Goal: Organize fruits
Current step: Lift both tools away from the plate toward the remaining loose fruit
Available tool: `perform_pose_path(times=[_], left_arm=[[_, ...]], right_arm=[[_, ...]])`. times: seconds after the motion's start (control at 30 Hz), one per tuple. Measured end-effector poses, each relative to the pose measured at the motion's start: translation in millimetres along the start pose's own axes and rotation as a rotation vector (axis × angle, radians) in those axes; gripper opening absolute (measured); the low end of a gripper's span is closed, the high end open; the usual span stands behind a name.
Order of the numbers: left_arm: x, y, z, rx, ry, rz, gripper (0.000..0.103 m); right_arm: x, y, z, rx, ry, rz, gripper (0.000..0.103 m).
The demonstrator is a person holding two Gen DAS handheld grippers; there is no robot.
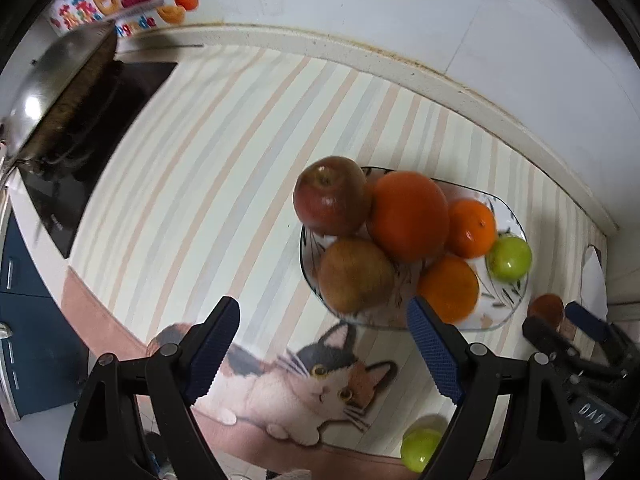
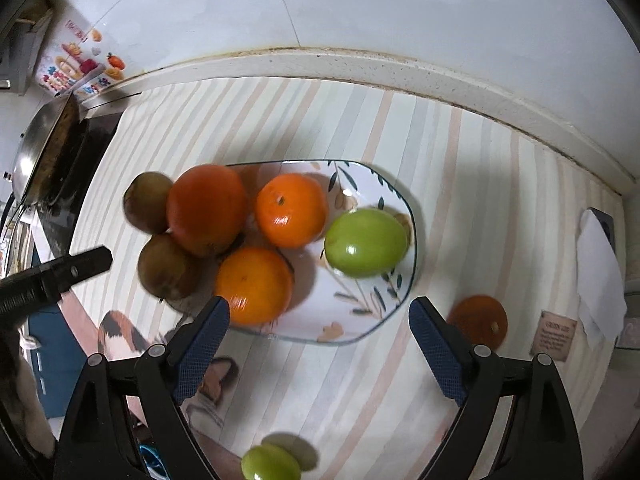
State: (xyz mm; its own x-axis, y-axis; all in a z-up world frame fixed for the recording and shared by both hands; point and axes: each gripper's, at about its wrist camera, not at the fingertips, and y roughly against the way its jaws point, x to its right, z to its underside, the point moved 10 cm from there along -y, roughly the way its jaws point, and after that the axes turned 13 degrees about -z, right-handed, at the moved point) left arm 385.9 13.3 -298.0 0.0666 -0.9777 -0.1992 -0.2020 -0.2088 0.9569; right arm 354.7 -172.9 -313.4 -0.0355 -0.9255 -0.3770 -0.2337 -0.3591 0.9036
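A white leaf-patterned plate on the striped mat holds several fruits: a red apple, a brownish apple, a big orange, two smaller oranges and a green apple. Another green apple lies on the mat near the front edge. A dark orange fruit lies on the mat right of the plate. My left gripper is open and empty, just short of the plate. My right gripper is open and empty over the plate's near rim.
A steel wok stands on a black cooktop at the left. A white folded cloth lies at the right edge. The tiled wall and its raised ledge run along the back. The mat has a cat picture.
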Motion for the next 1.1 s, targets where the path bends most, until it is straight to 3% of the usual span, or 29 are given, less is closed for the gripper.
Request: perform_pose_path(times=[0.57, 1.1], left_arm=[[7.3, 101.0, 57.6, 0.202, -0.009, 0.015, 0.085], [12.7, 157.5, 87.4, 0.287, -0.002, 0.071, 0.085]], right_arm=[[-30.8, 112.1, 51.9, 0.157, 0.091, 0.020, 0.093], [-59.5, 204.5, 78.4, 0.288, 0.127, -0.001, 0.093]])
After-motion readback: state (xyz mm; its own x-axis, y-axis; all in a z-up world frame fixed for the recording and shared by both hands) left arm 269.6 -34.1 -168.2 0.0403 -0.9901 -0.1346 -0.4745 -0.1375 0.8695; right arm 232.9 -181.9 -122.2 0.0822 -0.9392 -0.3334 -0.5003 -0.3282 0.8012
